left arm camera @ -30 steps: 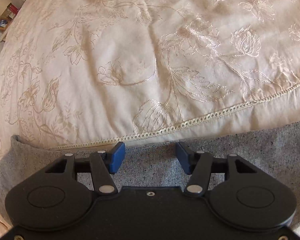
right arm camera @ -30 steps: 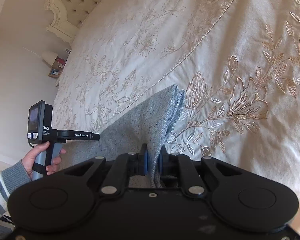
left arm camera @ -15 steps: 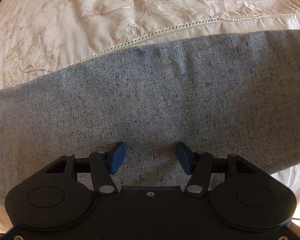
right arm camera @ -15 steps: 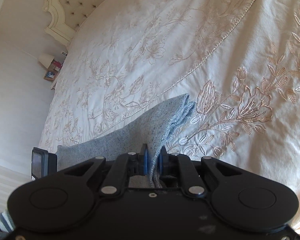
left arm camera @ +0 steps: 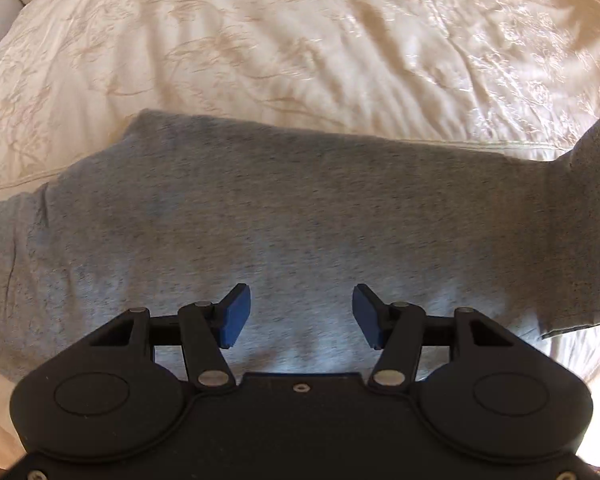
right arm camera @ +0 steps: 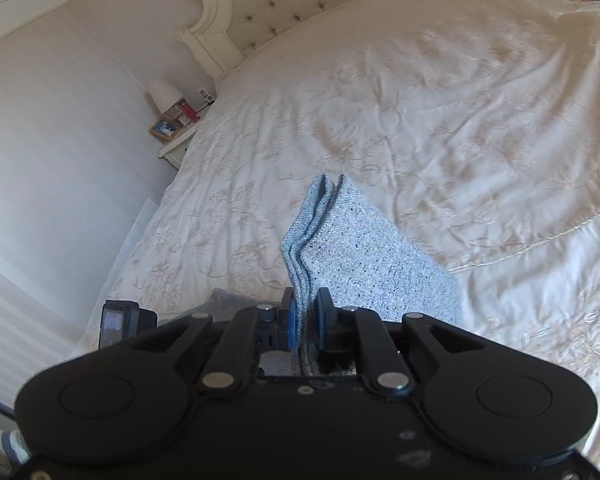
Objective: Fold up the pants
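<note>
Across the near edge of the wide bed with its cream embroidered satin bedspread [left arm camera: 300, 40] lie the grey speckled knit pants [left arm camera: 300, 220], spread lengthwise along that edge, w/ one end lifted off toward the right side of the left wrist view. The tufted cream headboard [right arm camera: 284, 0] and a small white nightstand w/ lamp and photo frame [right arm camera: 172, 120] sit at the far end, by the bed's far-left corner.

The right gripper [right arm camera: 305, 316] has its jaws closed on several stacked layers of the pants' end [right arm camera: 340, 232], held up above the bedspread; the layered edges fan out just past the blue pads. The left gripper [left arm camera: 301, 316] hangs over the flat mid-section, jaws wide apart, gripping nothing; can't tell if the pads touch the cloth.

Handling, as a judgement: fabric looks soft, light, limp, so it'll sag and drape from any pinch point, no stiffness to lean on. Knit prob grips well in the pads, but the satin under it is slick, so the whole piece may slide when pulled. Best hold: pinch all layers together at an edge or hem, not mid-panel; the left should take the near long edge or pin the fold line.
</note>
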{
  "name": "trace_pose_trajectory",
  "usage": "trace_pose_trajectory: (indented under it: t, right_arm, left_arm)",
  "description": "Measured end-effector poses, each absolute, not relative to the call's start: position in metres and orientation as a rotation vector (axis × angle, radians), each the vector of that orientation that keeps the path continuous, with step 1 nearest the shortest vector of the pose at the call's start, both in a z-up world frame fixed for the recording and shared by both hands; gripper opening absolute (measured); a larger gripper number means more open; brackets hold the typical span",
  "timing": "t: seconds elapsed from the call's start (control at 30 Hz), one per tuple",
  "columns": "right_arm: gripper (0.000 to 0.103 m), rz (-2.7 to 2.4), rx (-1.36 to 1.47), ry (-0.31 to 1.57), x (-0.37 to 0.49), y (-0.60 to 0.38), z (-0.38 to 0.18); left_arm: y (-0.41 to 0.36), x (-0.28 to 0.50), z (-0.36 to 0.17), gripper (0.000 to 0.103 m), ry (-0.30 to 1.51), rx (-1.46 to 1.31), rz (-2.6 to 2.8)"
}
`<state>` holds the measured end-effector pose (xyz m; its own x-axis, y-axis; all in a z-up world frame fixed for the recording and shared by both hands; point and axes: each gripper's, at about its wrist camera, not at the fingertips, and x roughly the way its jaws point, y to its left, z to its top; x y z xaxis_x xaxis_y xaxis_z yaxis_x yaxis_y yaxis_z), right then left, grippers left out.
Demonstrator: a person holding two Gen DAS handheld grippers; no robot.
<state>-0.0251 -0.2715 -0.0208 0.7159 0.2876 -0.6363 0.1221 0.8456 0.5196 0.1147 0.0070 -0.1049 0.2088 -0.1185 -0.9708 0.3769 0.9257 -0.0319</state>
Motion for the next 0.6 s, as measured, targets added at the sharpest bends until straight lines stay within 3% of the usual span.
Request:
trace_pose_trajectory:
  t: [0.3,0.37,0.6]
  right_arm:
    - [0.011,0.173,0.507,0.962,0.047,-0.088,-0.133]
    - [0.017,0.162,0.451,0.999,0.057,-0.063,-0.155]
    - [0.029,0.285,0.420,0.952,0.052,-0.040,-0.147]
  left_arm:
    - [0.125,0.129,-0.108,0.061,1.337,0.231,-0.216]
    - [0.140,0.129,-0.107,0.061,1.340,0.214,-0.205]
    - [0.133,0.130,-0.092,0.061,1.284,0.235,-0.287]
